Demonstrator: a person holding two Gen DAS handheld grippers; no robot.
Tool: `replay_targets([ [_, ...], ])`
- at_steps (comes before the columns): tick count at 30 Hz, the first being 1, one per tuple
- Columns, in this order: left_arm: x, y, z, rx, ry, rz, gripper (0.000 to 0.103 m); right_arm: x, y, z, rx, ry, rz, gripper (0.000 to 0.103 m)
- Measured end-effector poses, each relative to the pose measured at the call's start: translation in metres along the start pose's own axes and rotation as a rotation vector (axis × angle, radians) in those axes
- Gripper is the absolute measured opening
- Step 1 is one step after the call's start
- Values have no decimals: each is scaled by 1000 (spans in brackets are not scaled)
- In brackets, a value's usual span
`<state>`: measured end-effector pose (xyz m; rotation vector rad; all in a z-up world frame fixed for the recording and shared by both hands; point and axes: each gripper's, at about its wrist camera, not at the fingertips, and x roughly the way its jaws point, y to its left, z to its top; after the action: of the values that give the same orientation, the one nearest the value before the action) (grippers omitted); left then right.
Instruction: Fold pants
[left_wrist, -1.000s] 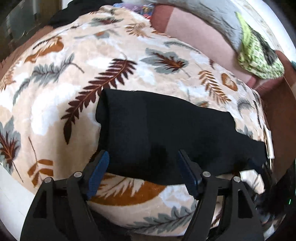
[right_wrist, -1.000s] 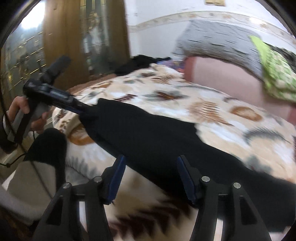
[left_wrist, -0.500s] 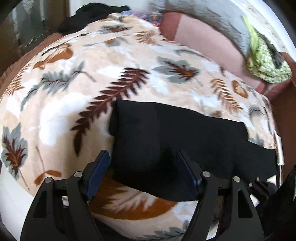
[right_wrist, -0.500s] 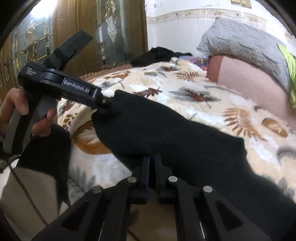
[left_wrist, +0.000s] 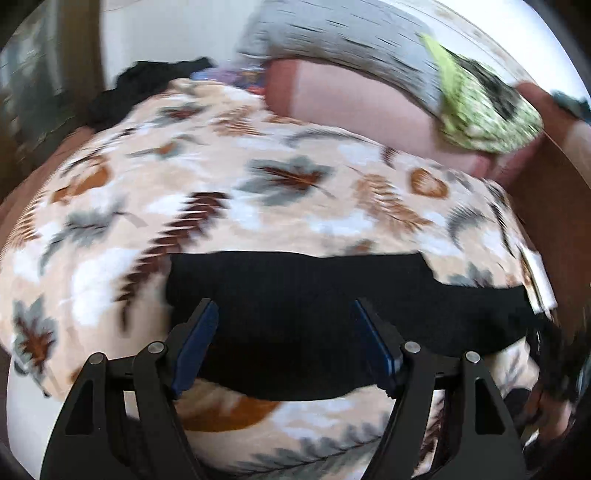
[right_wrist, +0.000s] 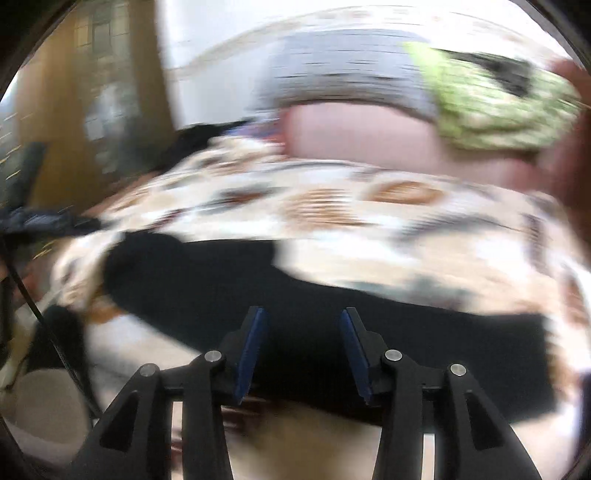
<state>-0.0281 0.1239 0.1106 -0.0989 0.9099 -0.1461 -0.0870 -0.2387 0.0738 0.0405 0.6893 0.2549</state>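
A dark heap of clothes (left_wrist: 155, 79) lies at the far left of the bed, whose leaf-print blanket (left_wrist: 236, 184) spreads wide; a grey pillow (left_wrist: 332, 33), a pink bolster (left_wrist: 351, 99) and a green patterned cloth (left_wrist: 484, 110) sit further right. The black pants (left_wrist: 314, 295) lie folded across the blanket's near edge. The left tongs (left_wrist: 284, 343) stand wide apart over the pants, clamping nothing. The right tongs (right_wrist: 303, 347) have just been opening, half apart above the black cloth, gripping nothing; blur hides whether the pads (right_wrist: 251, 347) touch it
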Motion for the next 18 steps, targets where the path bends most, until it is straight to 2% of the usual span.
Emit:
replay_targets([
  [2, 12, -20, -1, 30, 32, -48, 74, -8, -42, 3, 79, 3, -110, 45],
  [5, 31, -48, -4, 60, 64, -105, 74, -7, -101, 2, 157, 59, -265, 52],
  [8, 51, -72, -7, 74, 114, -136, 74, 8, -136, -4, 215, 122, -308, 52],
  [9, 56, -79, -9, 79, 126, -140, 74, 17, -147, -10, 243, 170, -294, 40],
  [10, 60, -85, -10, 86, 132, -140, 74, 21, -153, -14, 256, 196, -275, 3],
  [11, 62, -90, -13, 98, 131, -133, 74, 22, -154, -17, 263, 200, -261, 3],
  [14, 68, -99, -19, 121, 125, -118, 74, 5, -152, -21, 250, 137, -264, 1],
  [18, 84, -96, -25, 119, 174, -99, 74, 12, -154, -30, 261, 188, -281, 1],
])
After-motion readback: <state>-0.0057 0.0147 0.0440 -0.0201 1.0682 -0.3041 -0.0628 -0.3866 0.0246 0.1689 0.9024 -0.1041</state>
